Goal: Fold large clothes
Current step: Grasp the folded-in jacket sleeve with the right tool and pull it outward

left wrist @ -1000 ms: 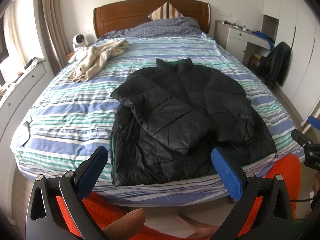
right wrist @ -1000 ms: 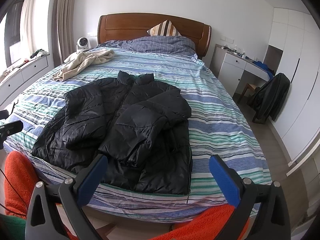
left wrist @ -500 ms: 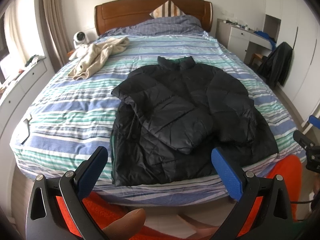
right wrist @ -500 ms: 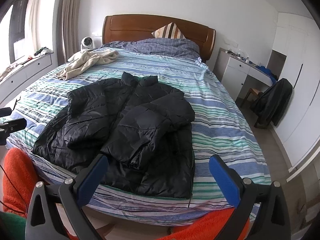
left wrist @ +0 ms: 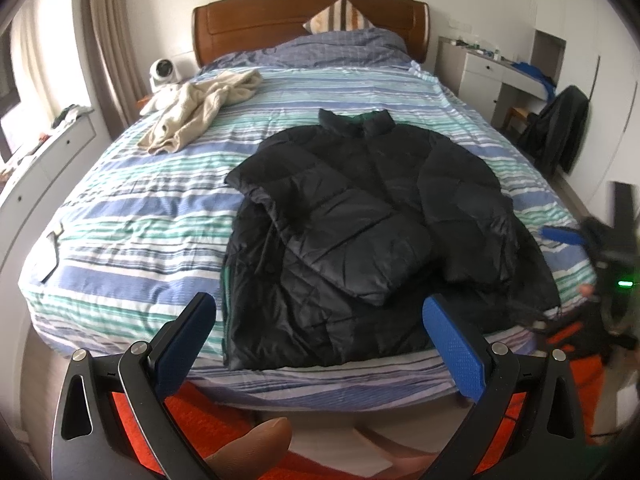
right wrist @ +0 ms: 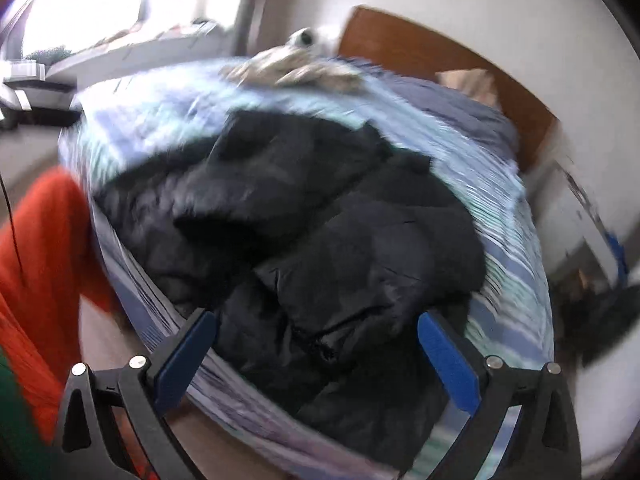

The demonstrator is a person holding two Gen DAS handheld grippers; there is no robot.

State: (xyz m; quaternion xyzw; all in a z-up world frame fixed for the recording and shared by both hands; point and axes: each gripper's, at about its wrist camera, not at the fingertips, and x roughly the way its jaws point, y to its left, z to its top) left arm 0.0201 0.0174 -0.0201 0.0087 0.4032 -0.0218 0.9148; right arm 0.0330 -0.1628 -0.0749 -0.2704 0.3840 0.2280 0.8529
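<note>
A black puffer jacket [left wrist: 360, 216] lies on the striped bed [left wrist: 132, 216], collar toward the headboard, both sleeves folded across its front. My left gripper [left wrist: 318, 320] hangs open over the bed's foot edge, just short of the jacket's hem, holding nothing. The right wrist view is blurred and tilted; it shows the same jacket [right wrist: 320, 248] close up, with my right gripper [right wrist: 316, 336] open above its near corner. The right gripper [left wrist: 568, 236] also shows in the left wrist view at the jacket's right edge.
A beige garment [left wrist: 200, 108] lies crumpled at the bed's far left. A wooden headboard [left wrist: 308, 20] and pillows stand behind. A white desk [left wrist: 496, 72] and a chair with a dark coat [left wrist: 560, 128] are at right. The person's orange sleeves [right wrist: 36, 264] show below.
The right gripper has swung fast toward the jacket's right side, tilting and blurring its view. The left gripper has moved slightly closer to the bed. Both stay open.
</note>
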